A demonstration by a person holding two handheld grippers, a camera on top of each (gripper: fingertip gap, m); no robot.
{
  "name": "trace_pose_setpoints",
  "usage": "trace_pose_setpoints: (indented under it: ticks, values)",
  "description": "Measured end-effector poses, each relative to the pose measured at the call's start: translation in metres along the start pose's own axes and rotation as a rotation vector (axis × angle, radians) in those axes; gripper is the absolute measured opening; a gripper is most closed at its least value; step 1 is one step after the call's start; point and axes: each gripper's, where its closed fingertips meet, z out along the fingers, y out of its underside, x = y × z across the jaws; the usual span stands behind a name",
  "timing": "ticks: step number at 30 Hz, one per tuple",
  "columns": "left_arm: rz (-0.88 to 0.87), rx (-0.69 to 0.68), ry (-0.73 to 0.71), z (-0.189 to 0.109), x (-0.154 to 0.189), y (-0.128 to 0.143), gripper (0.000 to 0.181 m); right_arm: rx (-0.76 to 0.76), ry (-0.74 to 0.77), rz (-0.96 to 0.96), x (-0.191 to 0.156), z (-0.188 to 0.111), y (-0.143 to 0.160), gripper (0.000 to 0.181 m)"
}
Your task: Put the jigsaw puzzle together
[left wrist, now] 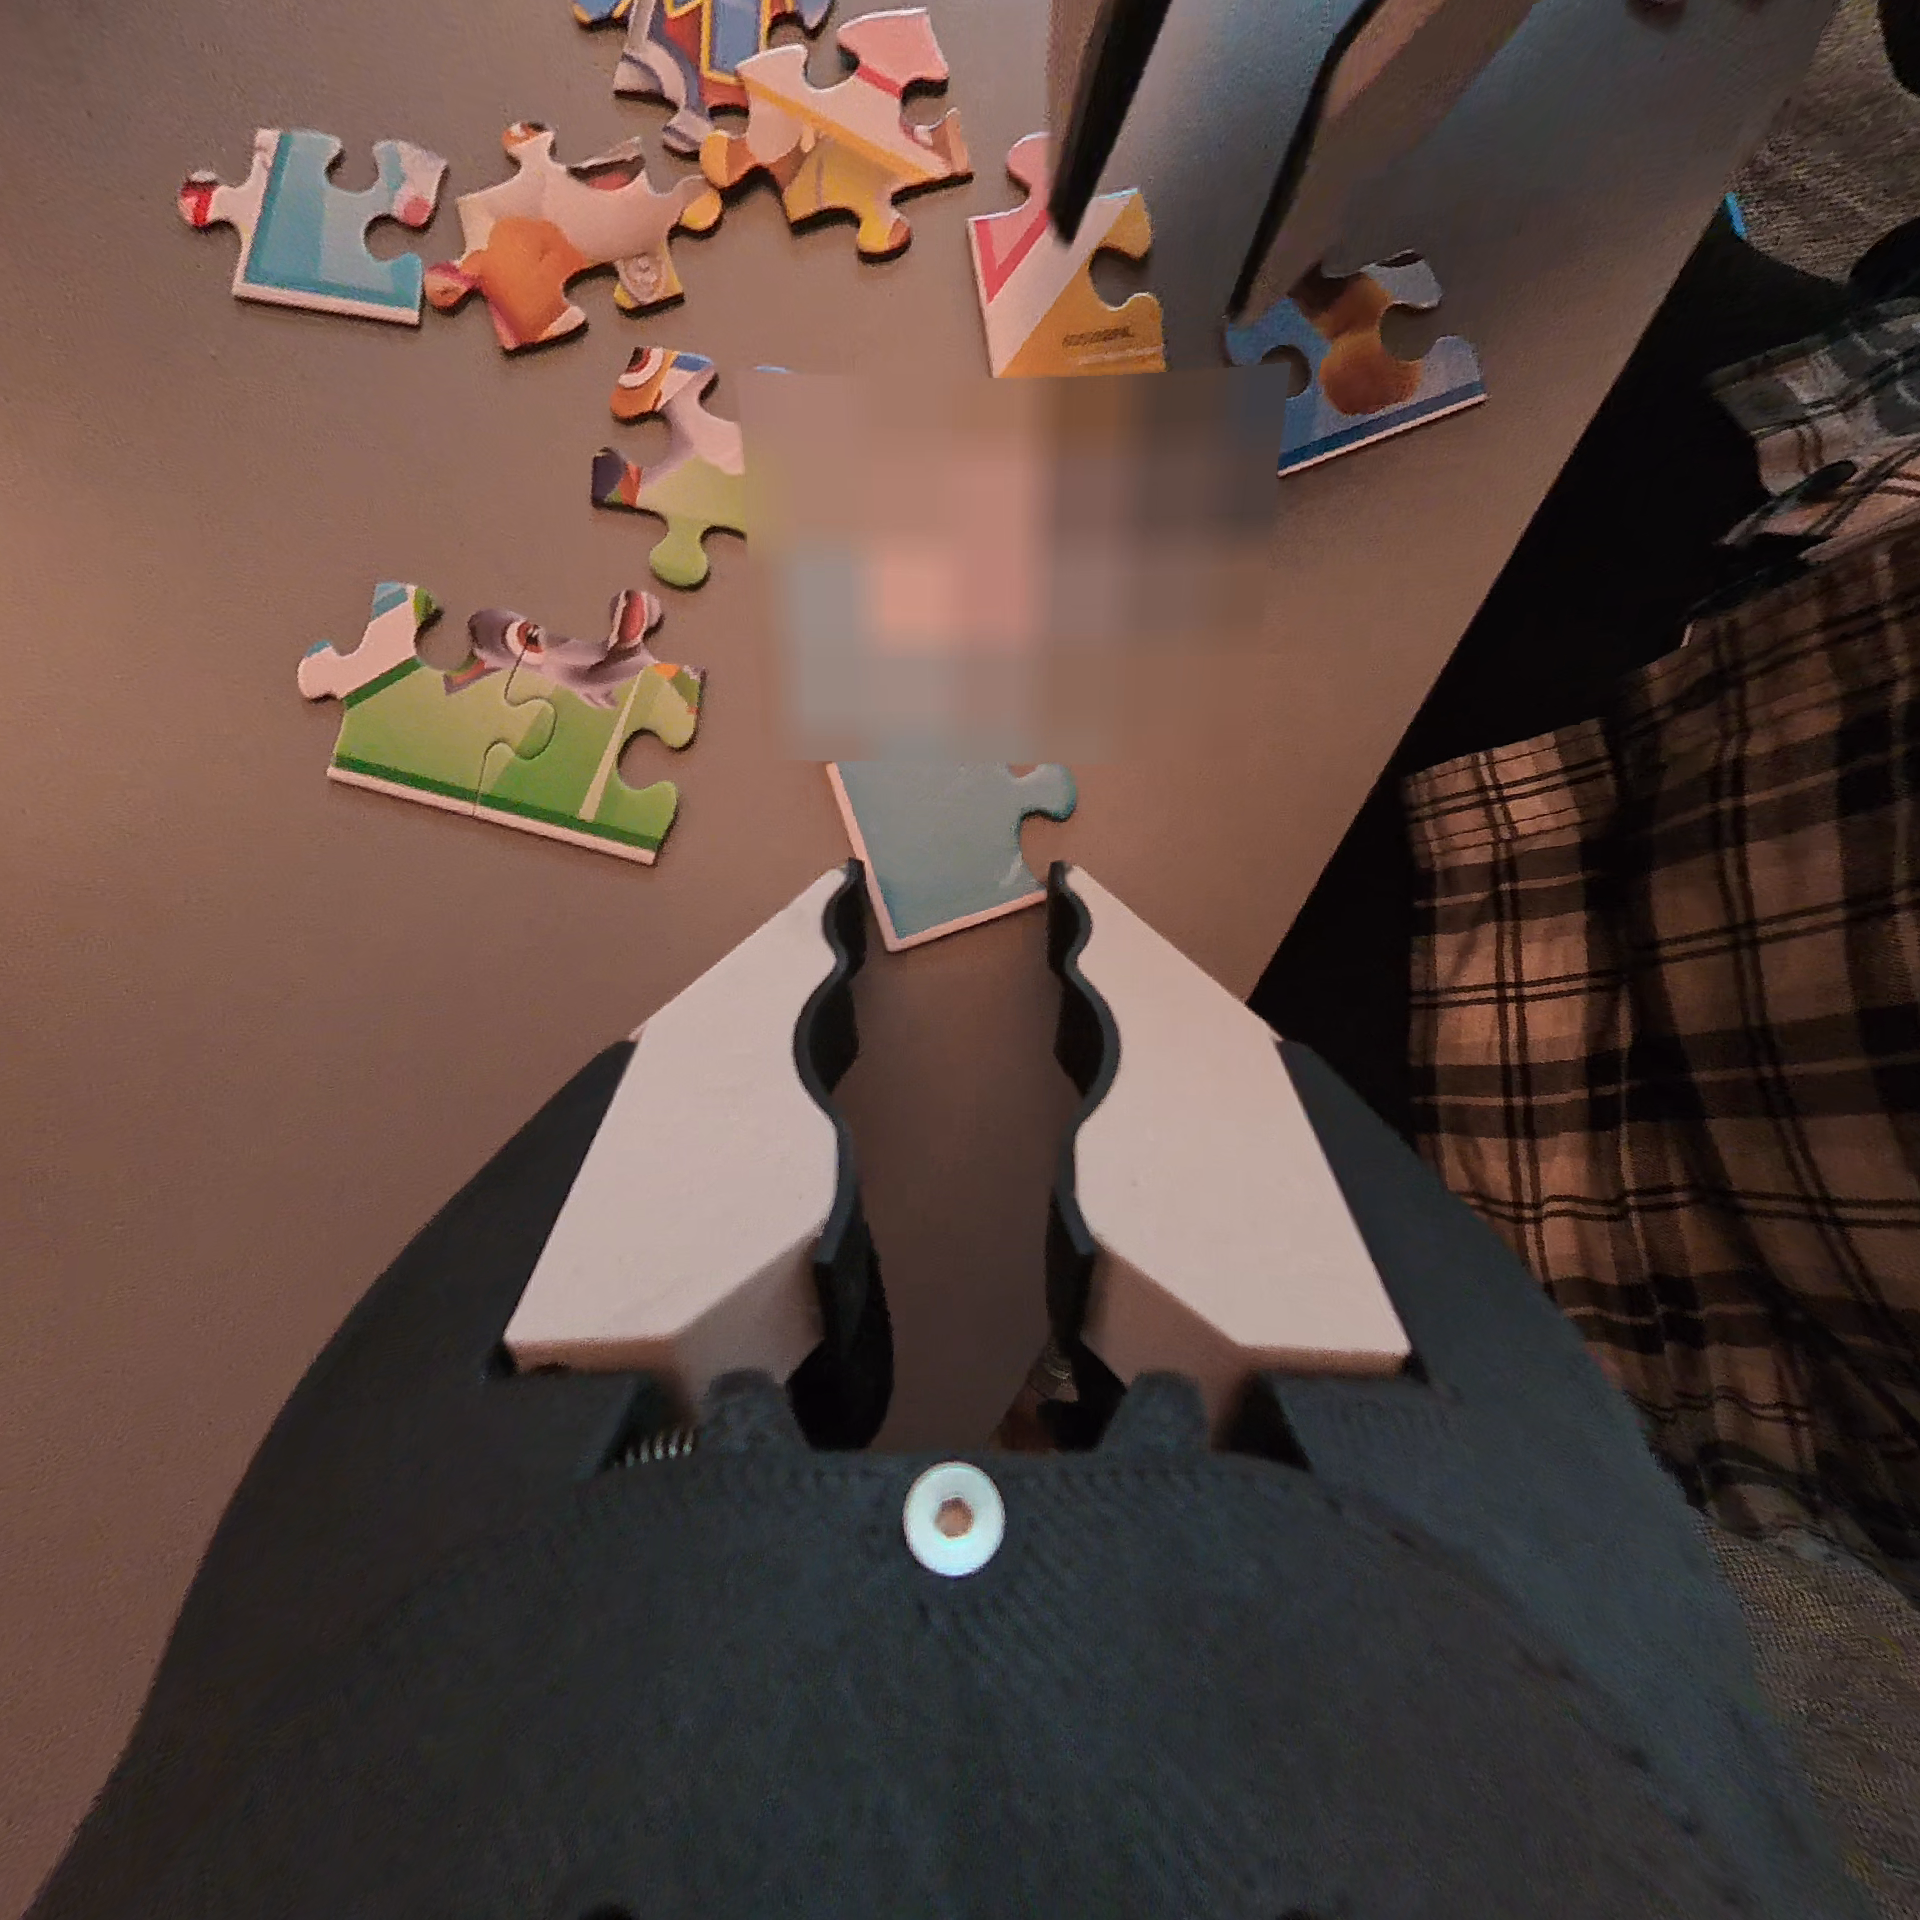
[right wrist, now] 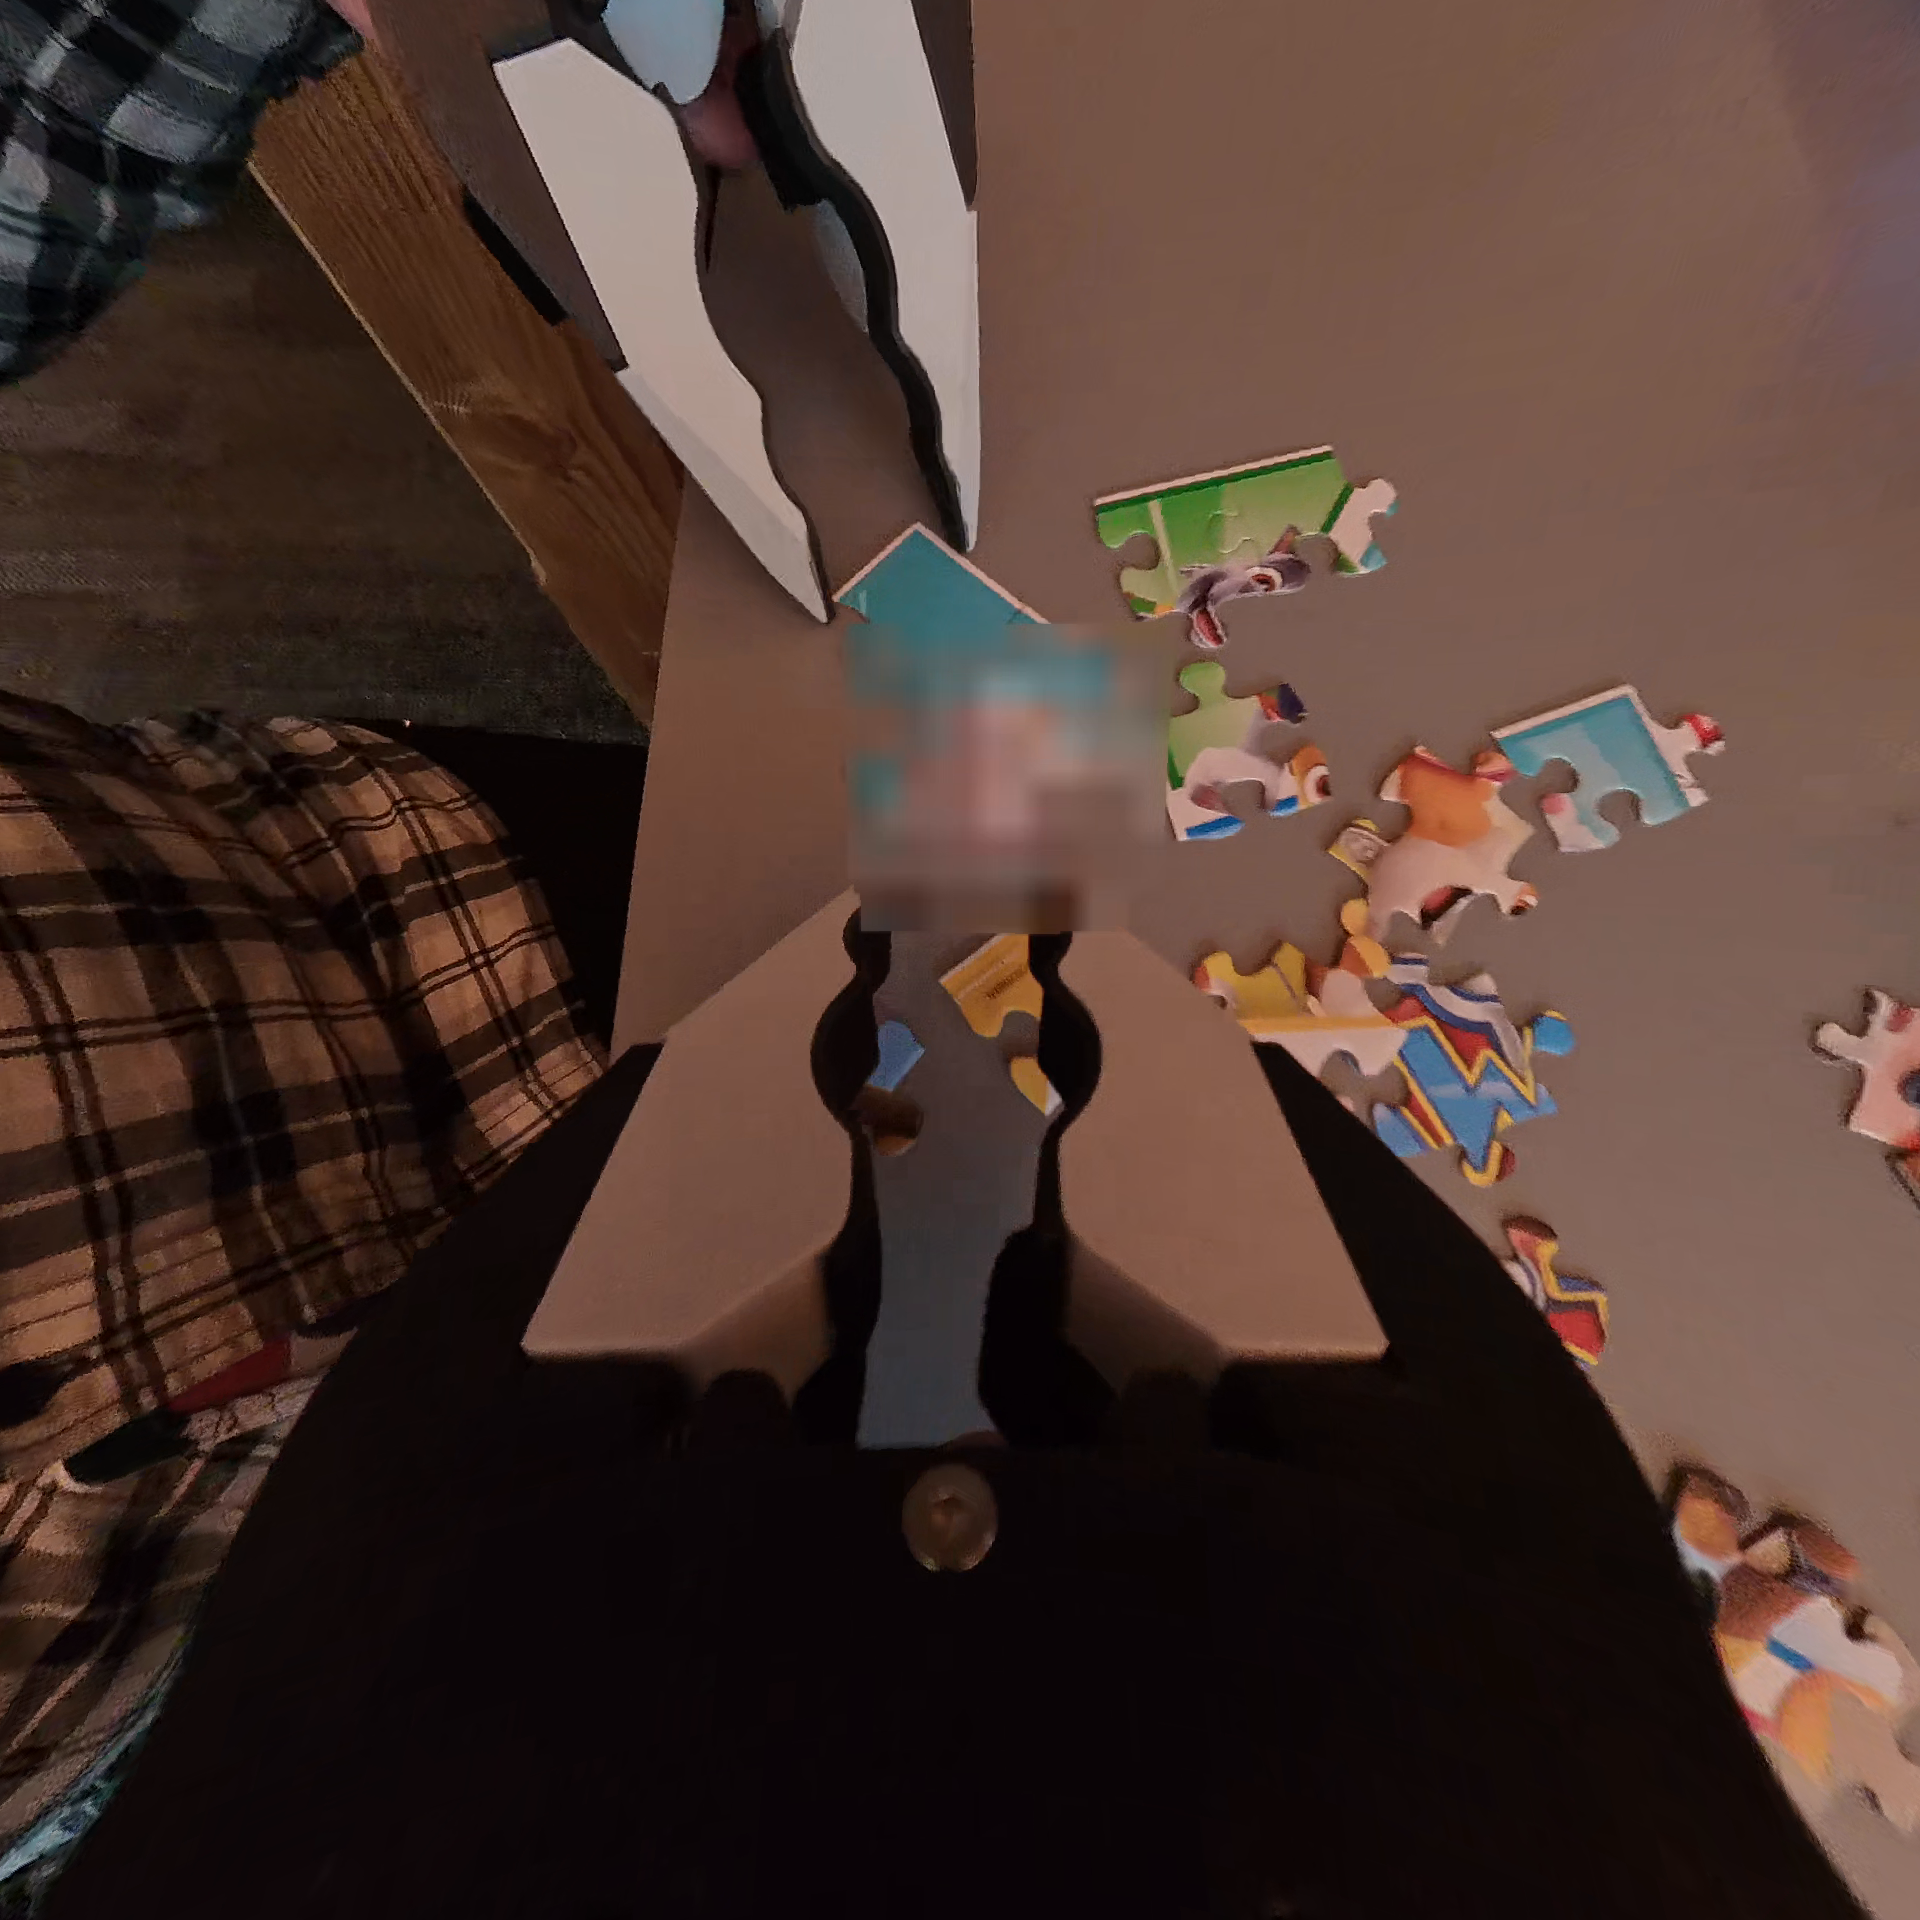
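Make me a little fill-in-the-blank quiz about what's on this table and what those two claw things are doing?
1. The two green pieces with the grey animal on them are already ____ to each other.
2. The left gripper has its jaws ____, with nothing between them.
3. Right ahead of its tips lies a light ____ corner piece.
4. Beside the table shows cloth with a ____ pattern.

Missing words: joined; open; blue; plaid
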Motion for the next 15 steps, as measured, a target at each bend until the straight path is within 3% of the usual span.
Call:
trace_pose_setpoints:
  ticks: [5, 15]
  values:
    - [0.014, 0.021, 0.004, 0.003, 0.004, -0.005, 0.032, -0.089, 0.002, -0.009, 0.000, 0.017, 0.006, 0.027]
    - [0.064, 0.056, 0.042, 0.013, 0.012, -0.019, 0.031, -0.133, 0.095, 0.073, 0.049, -0.001, 0.011, 0.028]
